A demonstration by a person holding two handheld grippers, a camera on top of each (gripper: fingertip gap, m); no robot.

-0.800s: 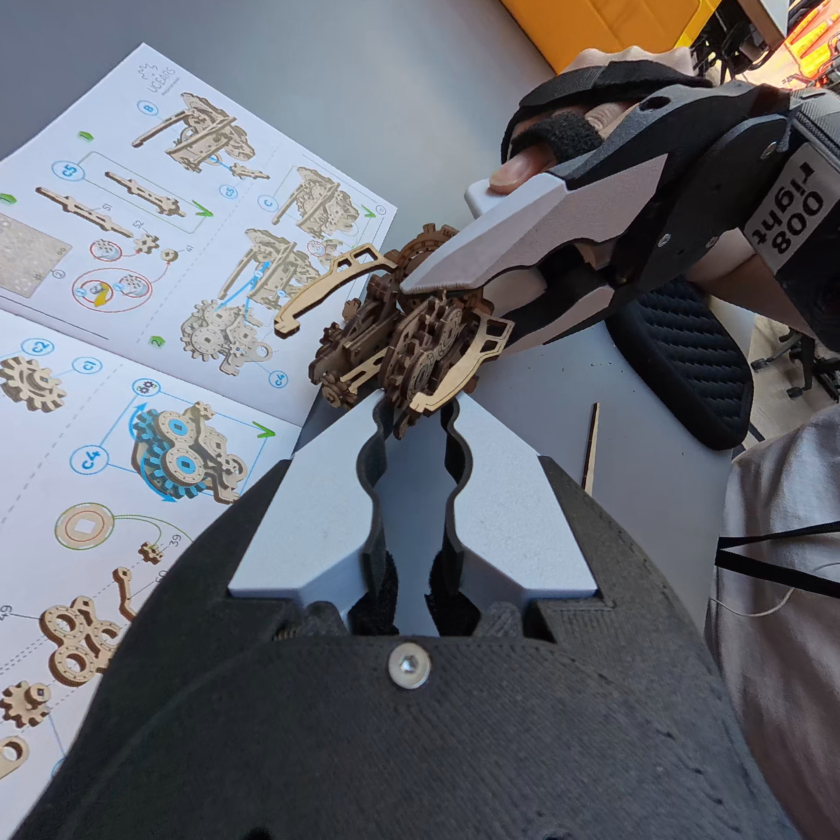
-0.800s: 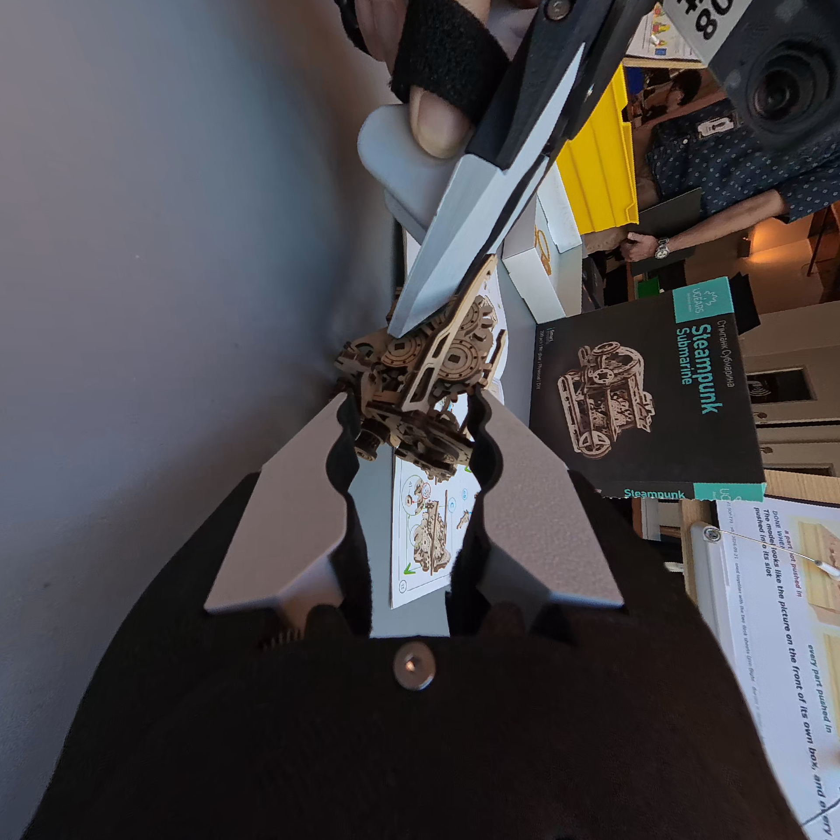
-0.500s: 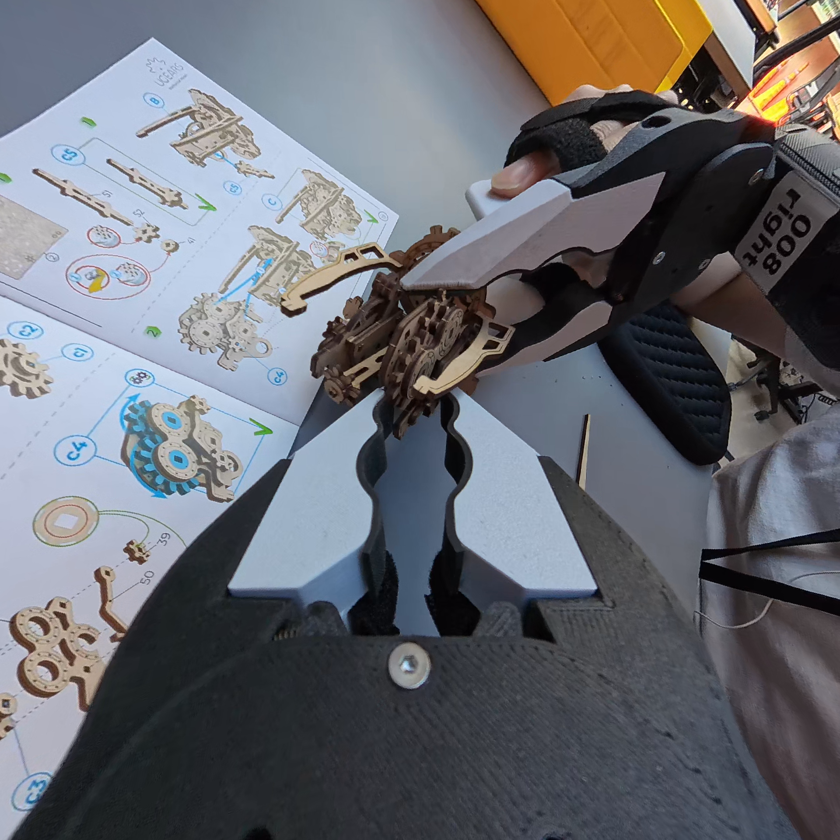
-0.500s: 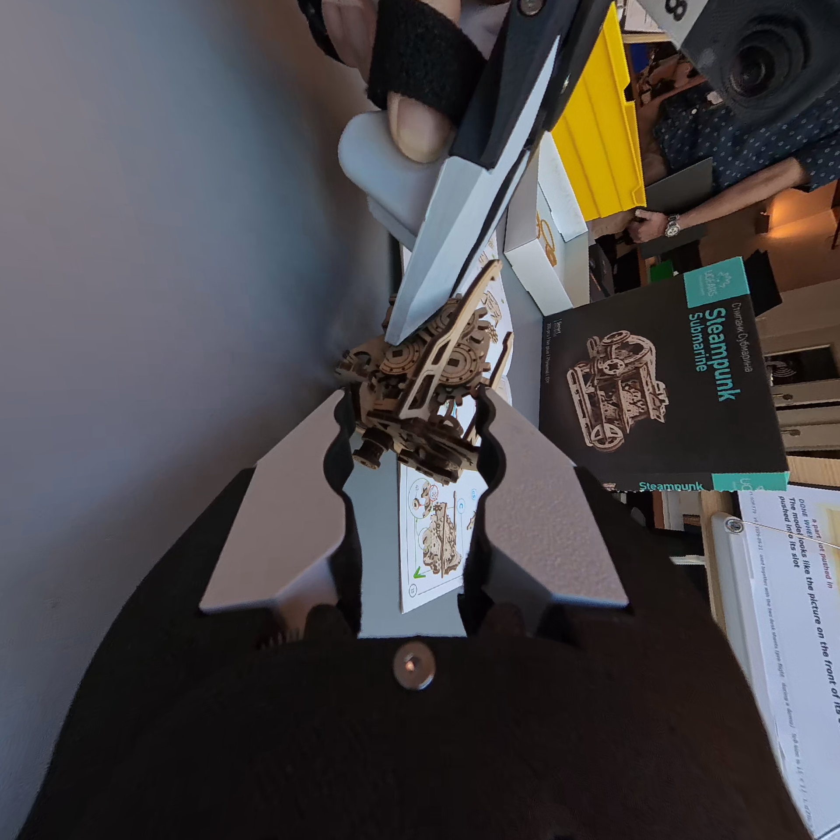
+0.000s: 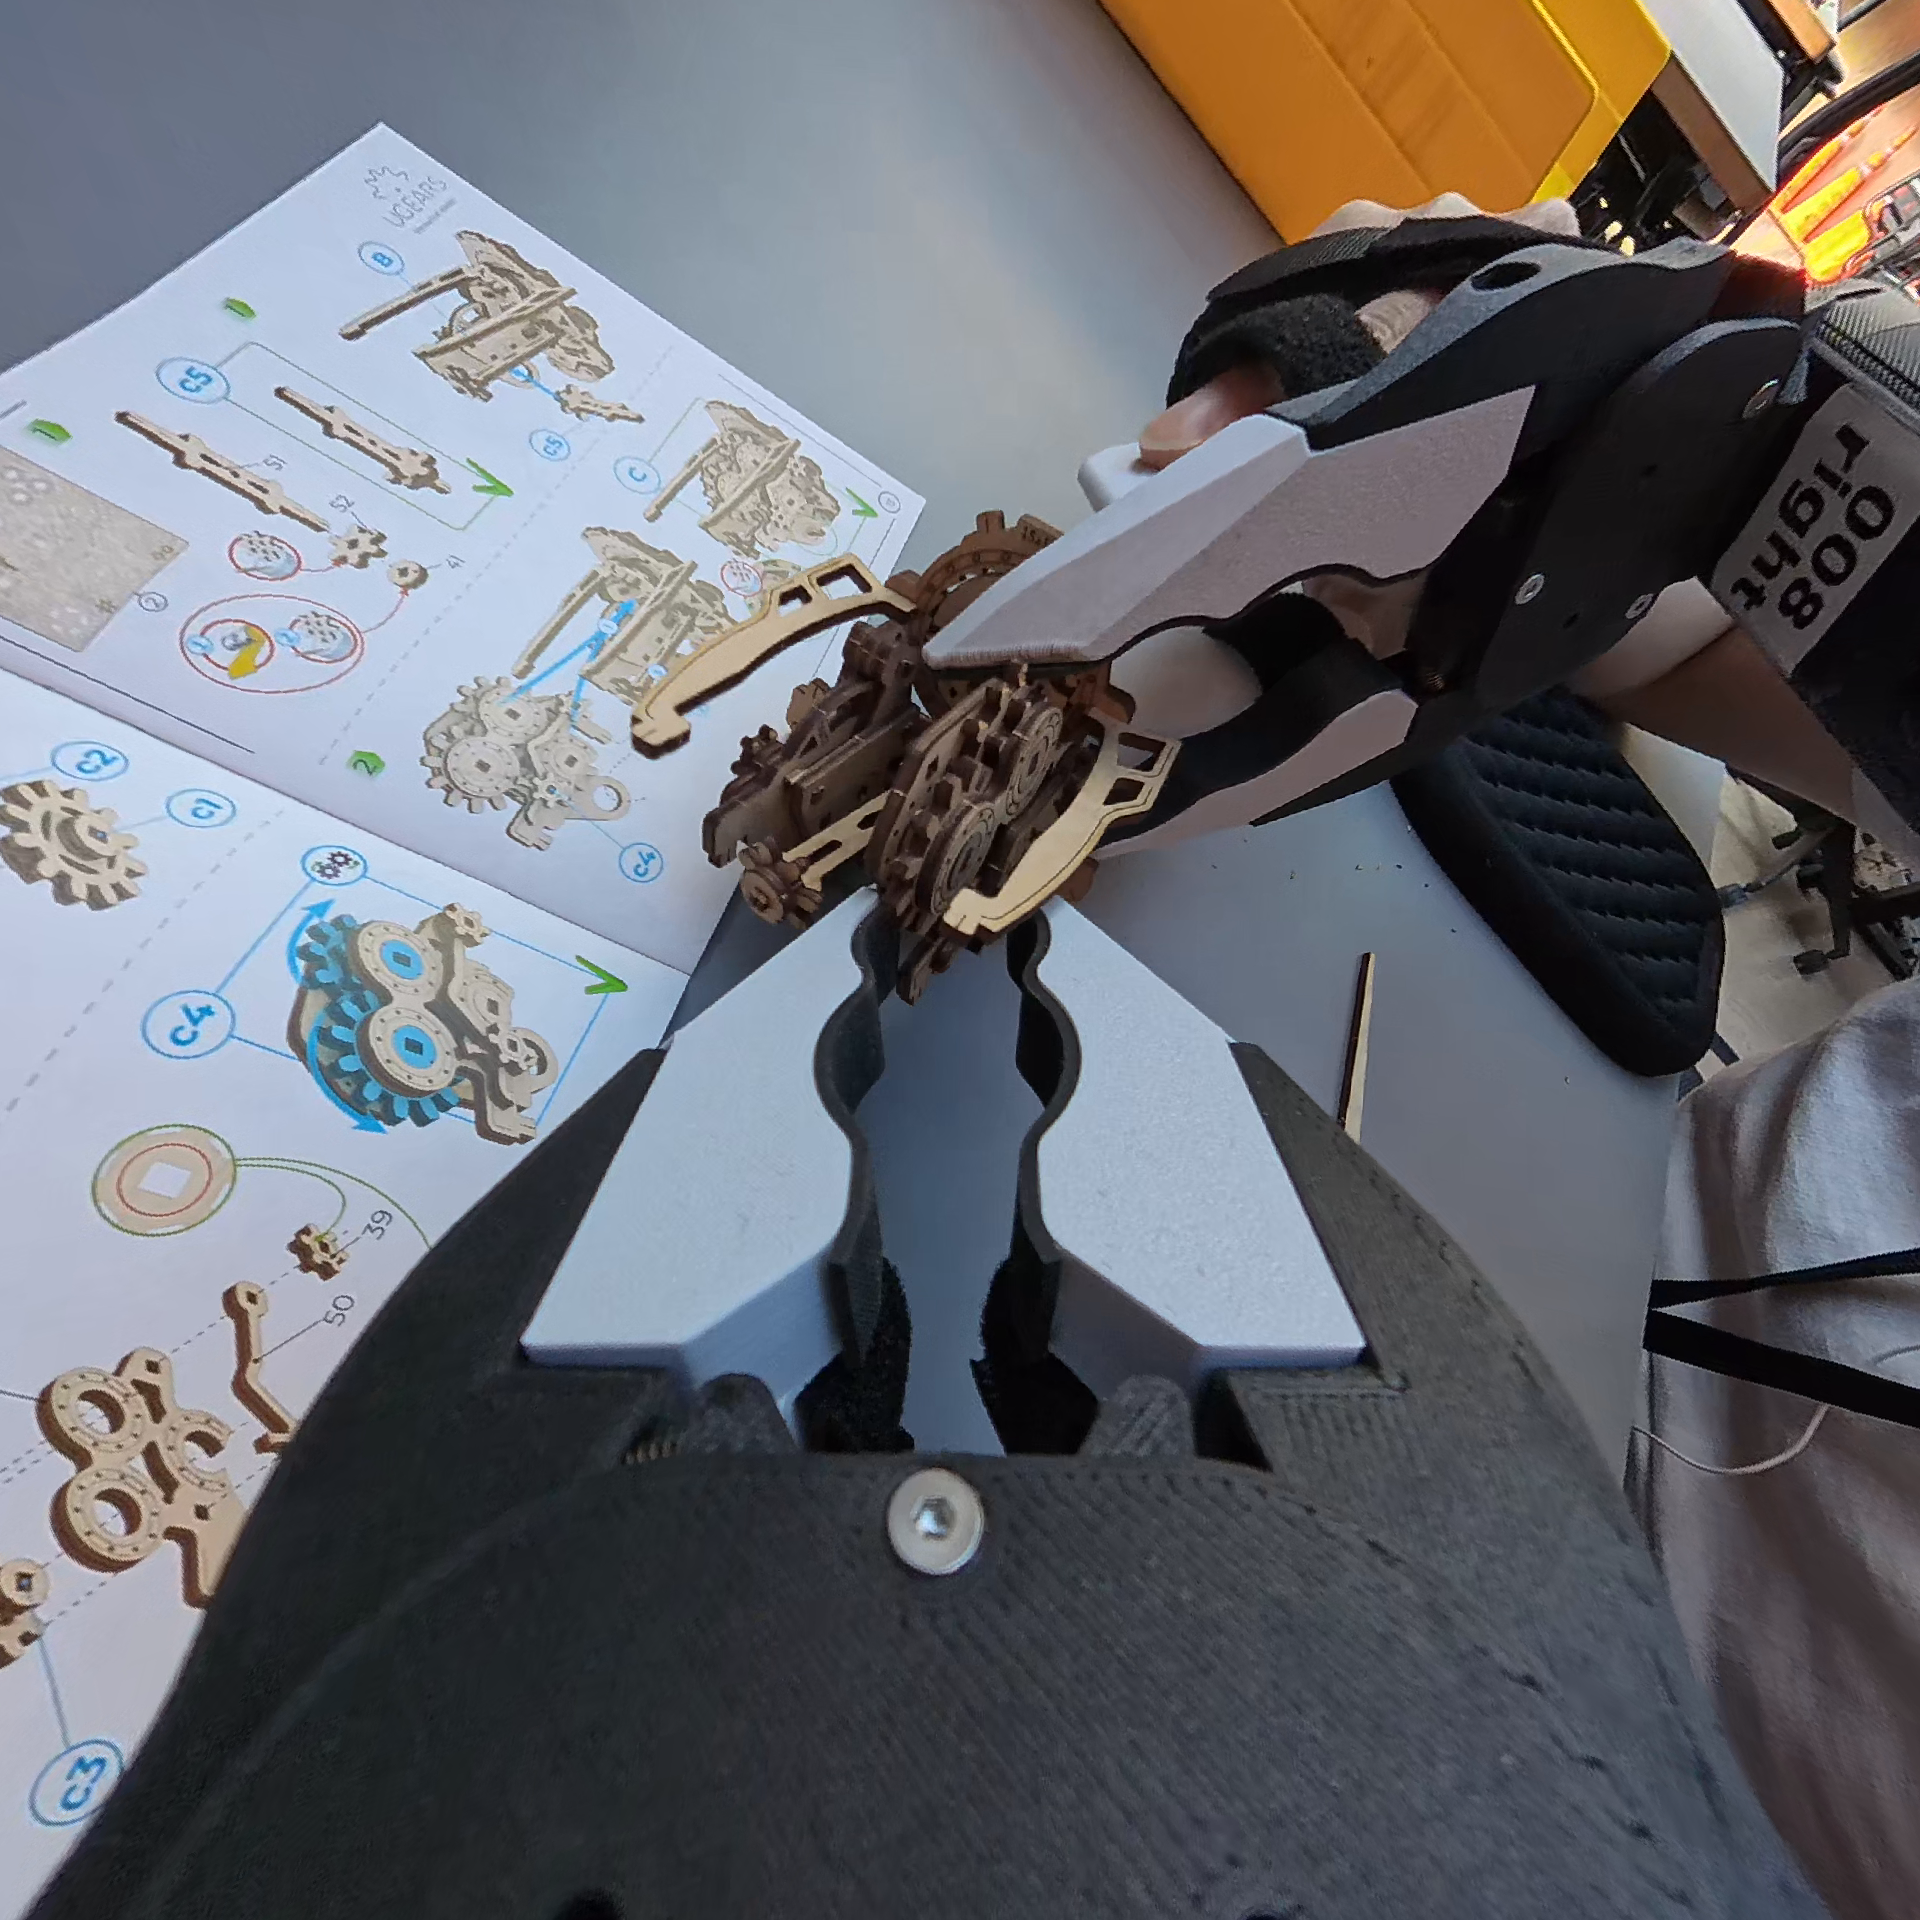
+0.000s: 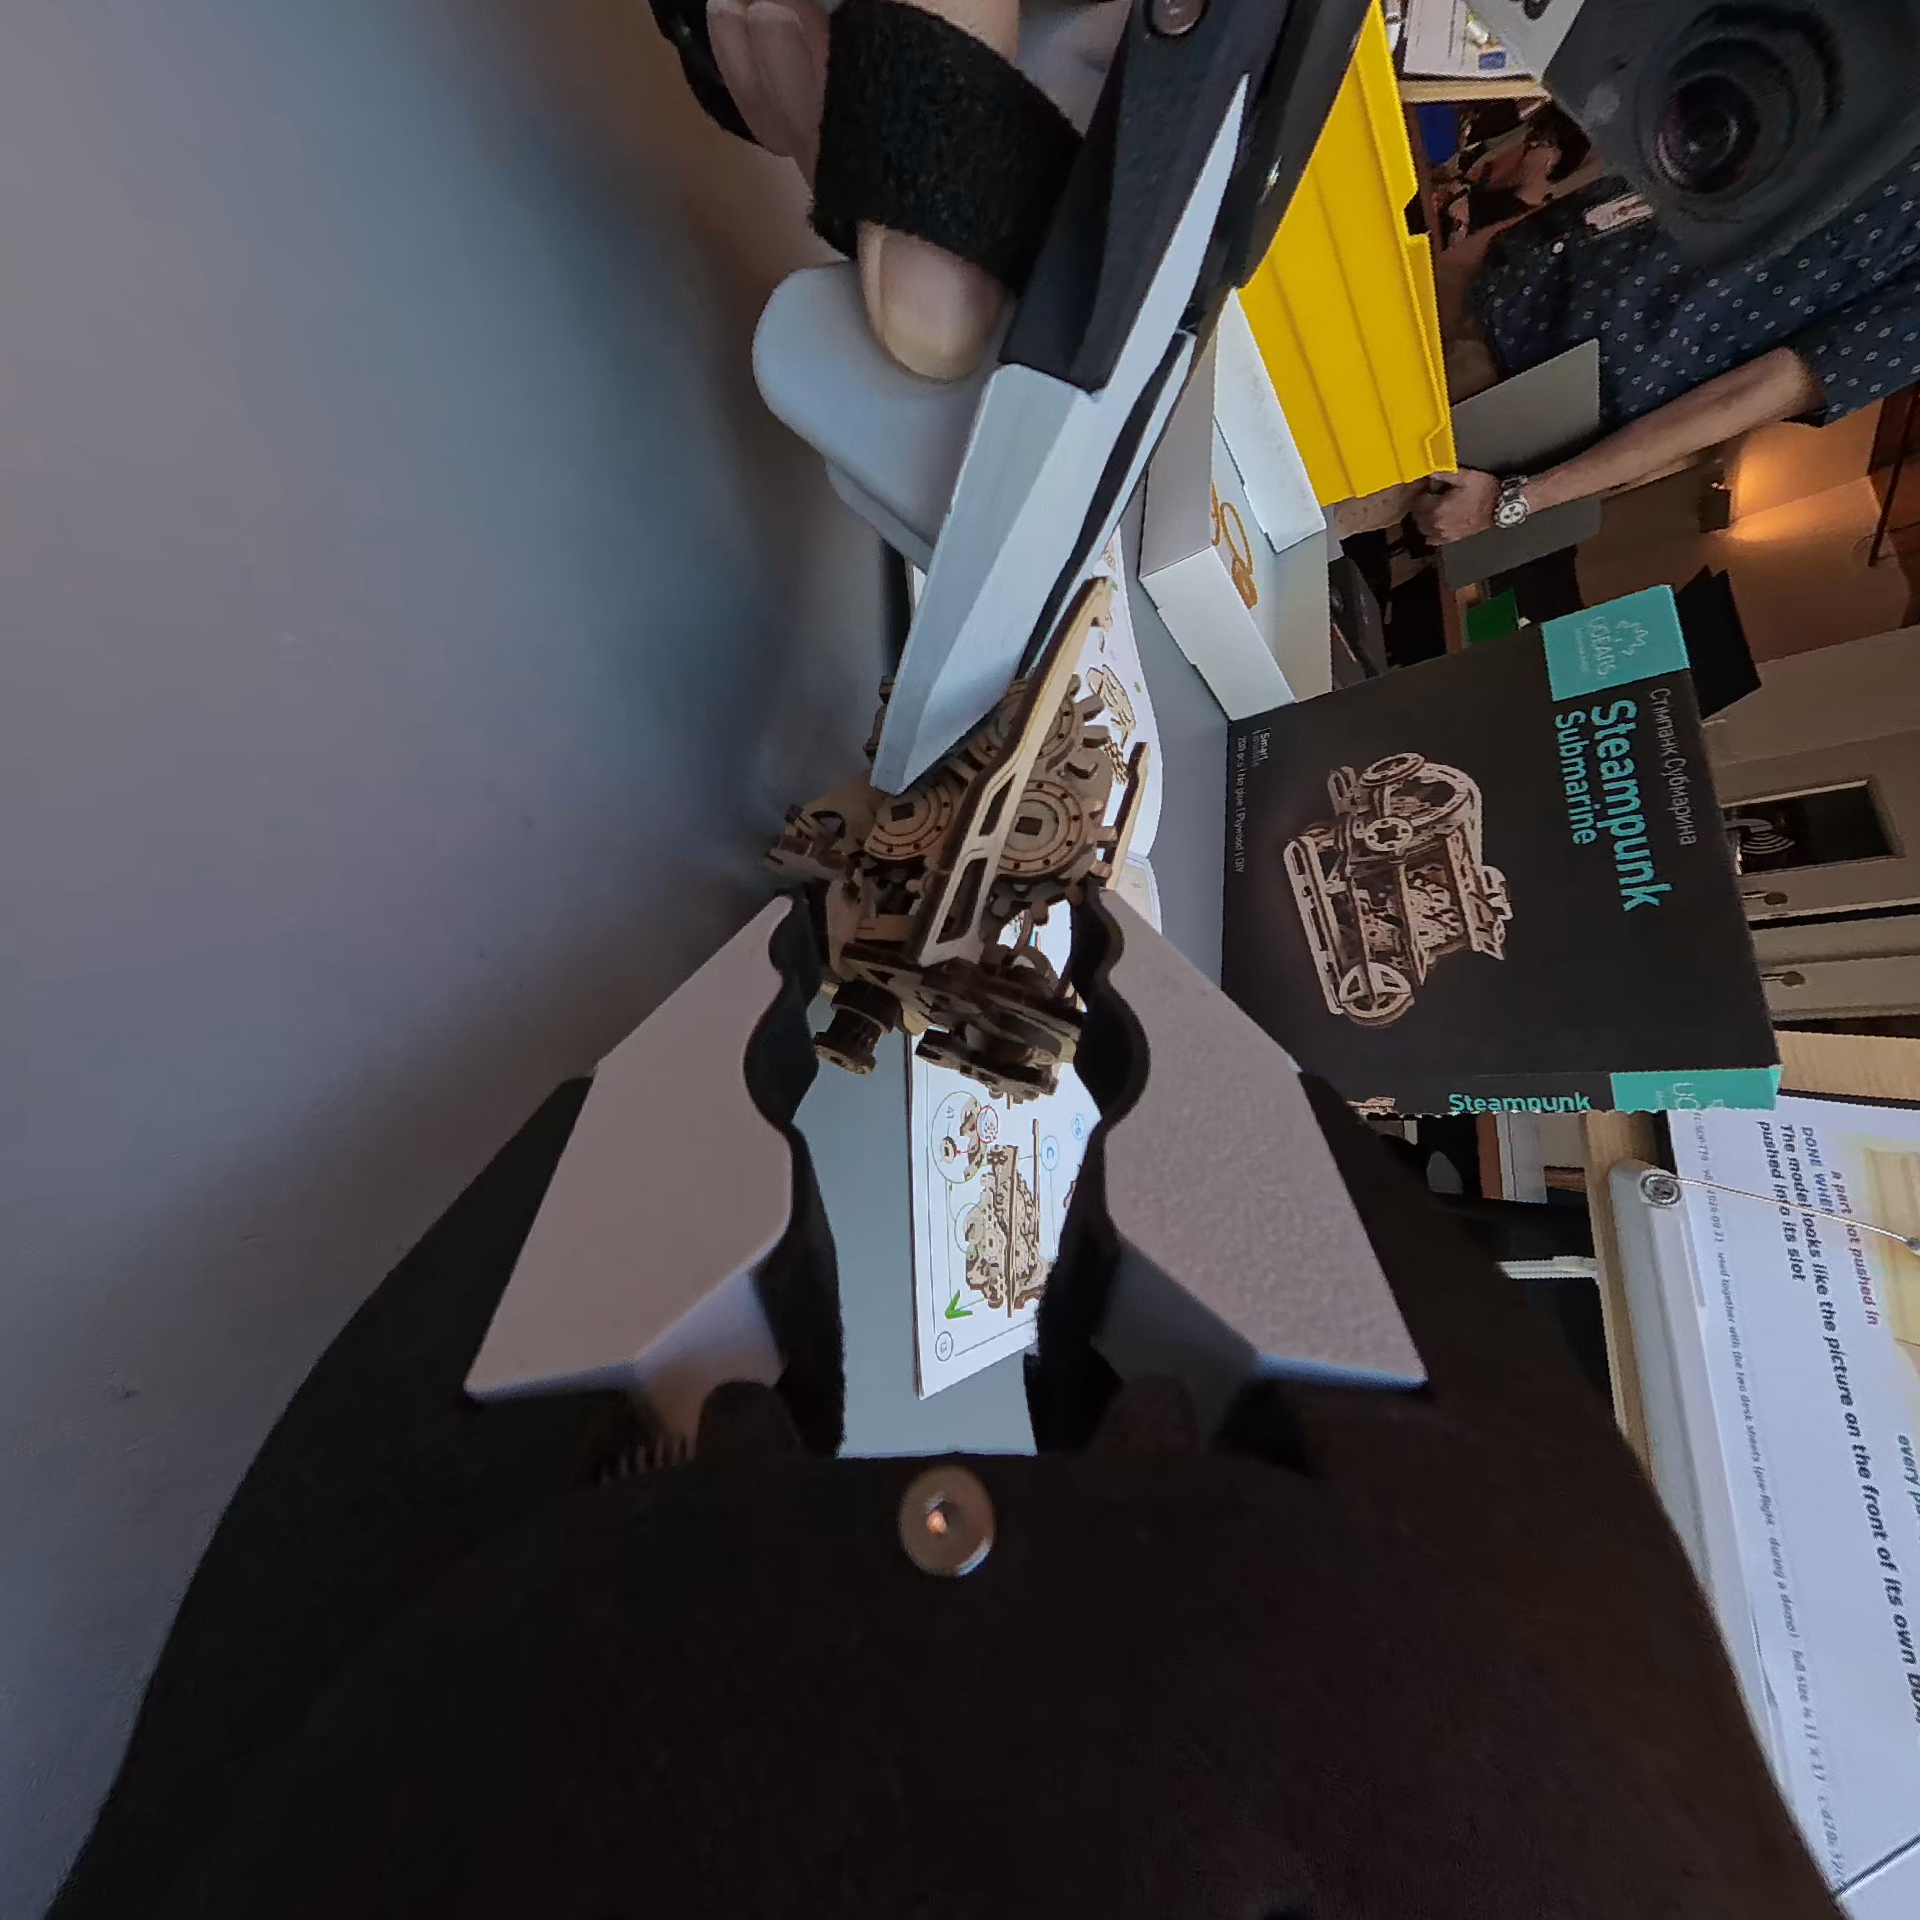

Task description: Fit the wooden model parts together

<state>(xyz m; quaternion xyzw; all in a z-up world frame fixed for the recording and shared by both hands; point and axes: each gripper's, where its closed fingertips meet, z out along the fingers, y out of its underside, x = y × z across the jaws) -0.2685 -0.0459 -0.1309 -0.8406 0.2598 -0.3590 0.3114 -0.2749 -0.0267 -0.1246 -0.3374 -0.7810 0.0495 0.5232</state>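
A brown wooden gear model (image 5: 935,790) is held in the air between both grippers, above the grey table (image 5: 727,156). My left gripper (image 5: 948,920) is closed on the model's lower edge, with a pale curved frame piece (image 5: 758,644) sticking out to the left. My right gripper (image 5: 1029,748) comes in from the right and is closed on the model's far side. In the right wrist view the model (image 6: 966,862) sits between my right gripper's (image 6: 940,914) tips. One of the left gripper's fingers (image 6: 987,582) comes down onto it from above.
Open instruction sheets (image 5: 364,727) lie on the table at left. A thin wooden stick (image 5: 1356,1039) and a black padded seat (image 5: 1558,883) are at right, with a yellow bin (image 5: 1403,104) behind. A black model box (image 6: 1475,883), a white box (image 6: 1226,582) and a person (image 6: 1662,312) are beyond. My left and right fingertips are right by each other.
Both grippers and the model have shifted slightly together over the instruction sheets. Neither grip has visibly changed.
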